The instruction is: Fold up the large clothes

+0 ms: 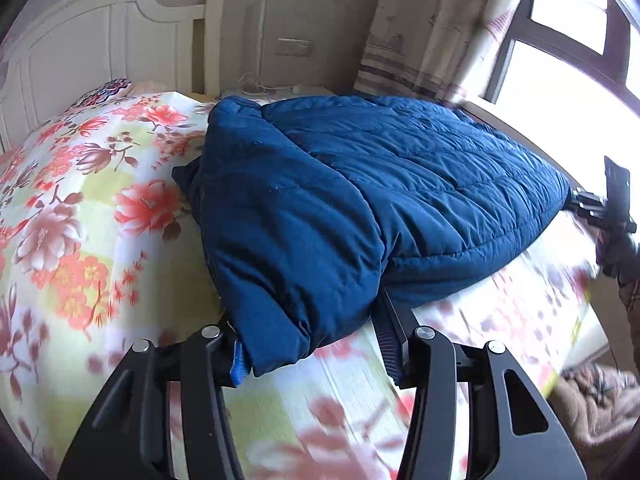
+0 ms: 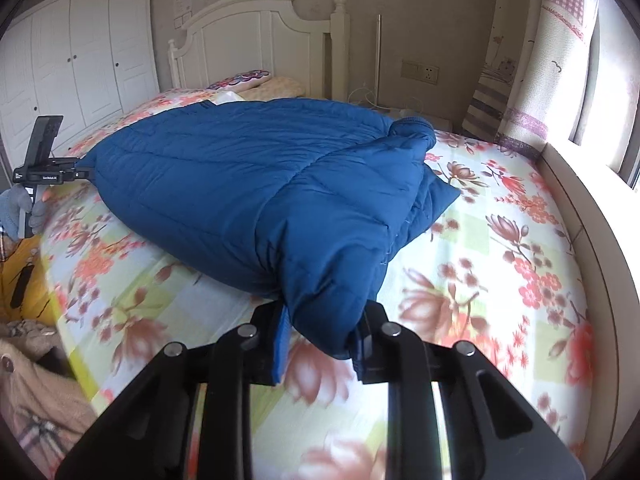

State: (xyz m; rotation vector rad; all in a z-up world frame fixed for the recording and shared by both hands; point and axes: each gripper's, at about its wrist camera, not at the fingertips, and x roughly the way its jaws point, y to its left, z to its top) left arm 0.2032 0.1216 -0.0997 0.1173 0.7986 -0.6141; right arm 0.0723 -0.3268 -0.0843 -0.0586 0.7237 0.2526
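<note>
We see a blue padded jacket (image 1: 360, 184) lying on the bed's flowered sheet (image 1: 80, 208). Our left claw (image 1: 308, 344) grips one bunched corner, our right claw (image 2: 320, 344) the other. Small white lettering on the left tool's body is too tiny to read.

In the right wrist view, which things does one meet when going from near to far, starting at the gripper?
Black right gripper clamping a corner of the jacket → dark blue quilted puffer jacket lying on the floral bedsheet → patterned pillow → white wooden headboard.
</note>
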